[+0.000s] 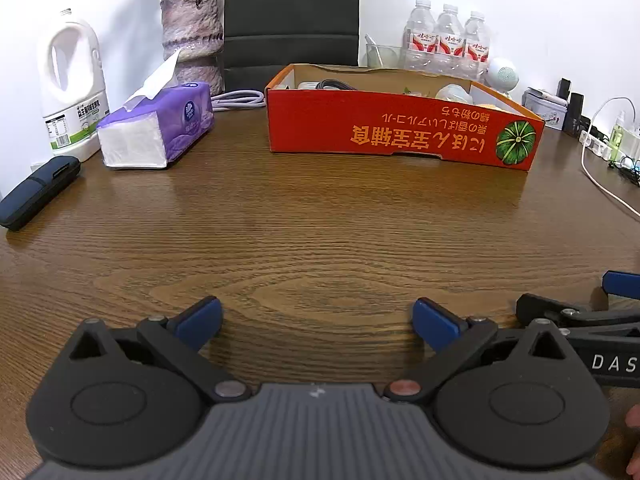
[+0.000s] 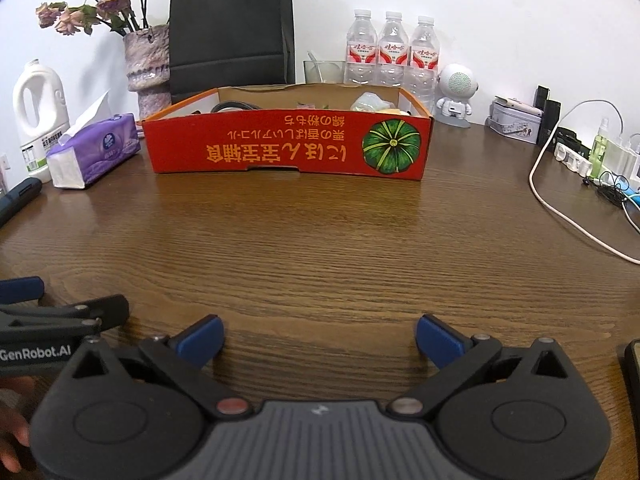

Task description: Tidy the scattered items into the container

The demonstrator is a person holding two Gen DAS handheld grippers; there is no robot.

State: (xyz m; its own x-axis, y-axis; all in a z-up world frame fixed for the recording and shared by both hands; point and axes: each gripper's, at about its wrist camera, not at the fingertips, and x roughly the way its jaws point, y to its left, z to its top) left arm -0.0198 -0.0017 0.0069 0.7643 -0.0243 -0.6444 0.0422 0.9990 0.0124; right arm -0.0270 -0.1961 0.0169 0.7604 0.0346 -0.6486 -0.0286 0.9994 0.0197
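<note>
A shallow red cardboard box (image 1: 400,132) with a pumpkin print stands at the far side of the wooden table; it also shows in the right wrist view (image 2: 288,146). Inside it I see a dark cable (image 1: 334,85) at the left and pale wrapped items (image 1: 454,94) at the right. My left gripper (image 1: 318,320) is open and empty, low over the near table. My right gripper (image 2: 320,340) is open and empty, beside the left one. Each gripper shows at the edge of the other's view.
A purple tissue pack (image 1: 160,128), white jug (image 1: 74,88), dark case (image 1: 38,192) and flower vase (image 1: 192,40) stand at the left. A black bag (image 2: 232,28) and water bottles (image 2: 392,52) stand behind the box. A white cable (image 2: 560,200), power strip (image 2: 572,158) and tin (image 2: 516,122) lie at the right.
</note>
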